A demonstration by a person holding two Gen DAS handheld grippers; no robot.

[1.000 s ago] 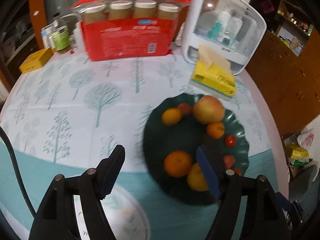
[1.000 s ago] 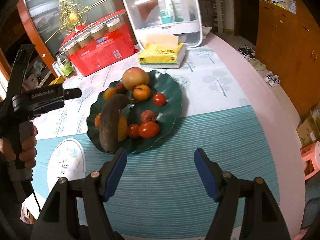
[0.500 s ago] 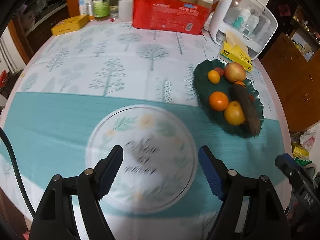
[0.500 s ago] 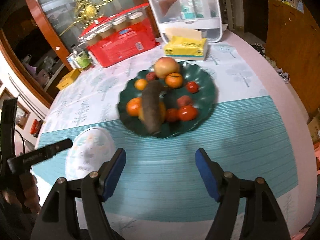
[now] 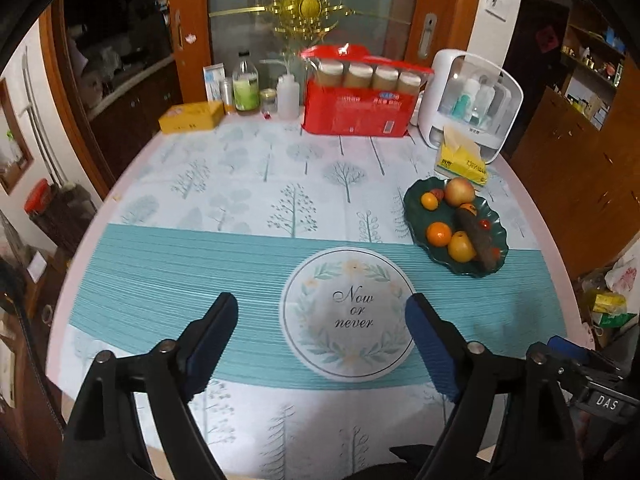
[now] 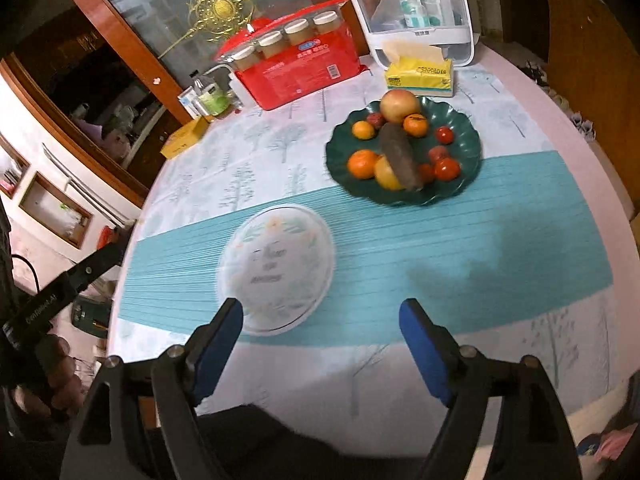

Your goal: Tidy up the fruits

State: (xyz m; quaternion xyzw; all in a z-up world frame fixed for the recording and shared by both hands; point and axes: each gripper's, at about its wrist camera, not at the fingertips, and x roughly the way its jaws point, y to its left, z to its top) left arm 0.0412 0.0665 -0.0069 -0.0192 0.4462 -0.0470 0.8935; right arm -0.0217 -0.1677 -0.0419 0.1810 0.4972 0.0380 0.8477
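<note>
A dark green scalloped plate point(image 5: 496, 227) point(image 6: 466, 136) holds several fruits: a large apple point(image 5: 459, 191) point(image 6: 400, 105), oranges point(image 5: 439, 233) point(image 6: 362, 164), small red tomatoes point(image 6: 447, 168) and a long dark cucumber-like piece point(image 5: 476, 236) point(image 6: 400, 158). My left gripper point(image 5: 320, 340) is open and empty, low over the table's near edge, far from the plate. My right gripper point(image 6: 320, 344) is open and empty, also near the front edge, well short of the plate.
A round printed placemat point(image 5: 348, 312) point(image 6: 276, 268) lies on the teal cloth. At the back stand a red jar pack point(image 5: 358, 108), a white cosmetics case point(image 5: 472, 100), a yellow tissue pack point(image 5: 462, 160), bottles point(image 5: 246, 88) and a yellow box point(image 5: 191, 117).
Both grippers have pulled back from the plate toward the table's front edge and risen; the plate now appears farther off. Both stay open and empty.
</note>
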